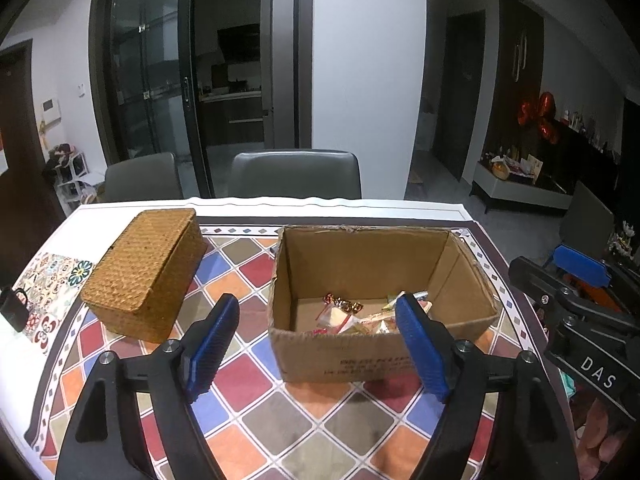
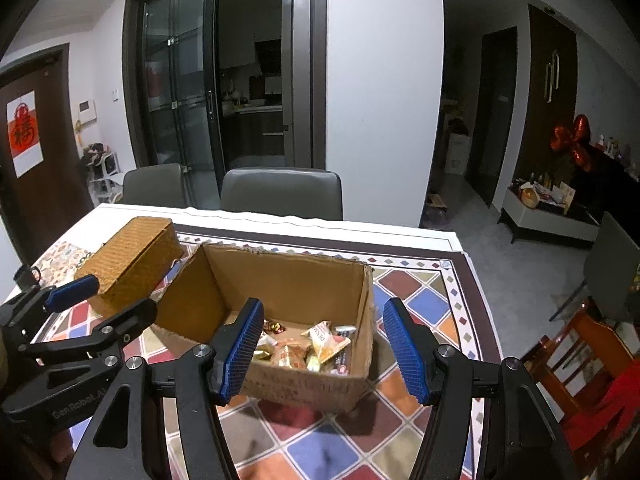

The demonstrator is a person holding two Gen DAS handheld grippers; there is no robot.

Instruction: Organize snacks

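Observation:
An open cardboard box [image 1: 372, 356] stands on the patterned tablecloth and holds several wrapped snacks [image 1: 352, 316]; it also shows in the right wrist view [image 2: 304, 384] with the snacks [image 2: 316, 348] on its floor. A closed woven wicker box [image 1: 144, 272] sits to its left, also in the right wrist view [image 2: 132, 268]. My left gripper [image 1: 316, 344] is open and empty above the table, in front of the cardboard box. My right gripper [image 2: 320, 352] is open and empty, hovering over the box's near wall. Each gripper shows at the edge of the other's view.
Two grey chairs [image 1: 296, 174] stand behind the table's far edge. A small dark mug [image 1: 14, 308] sits at the table's left edge. A wooden chair with a red cushion [image 2: 592, 364] stands to the right of the table.

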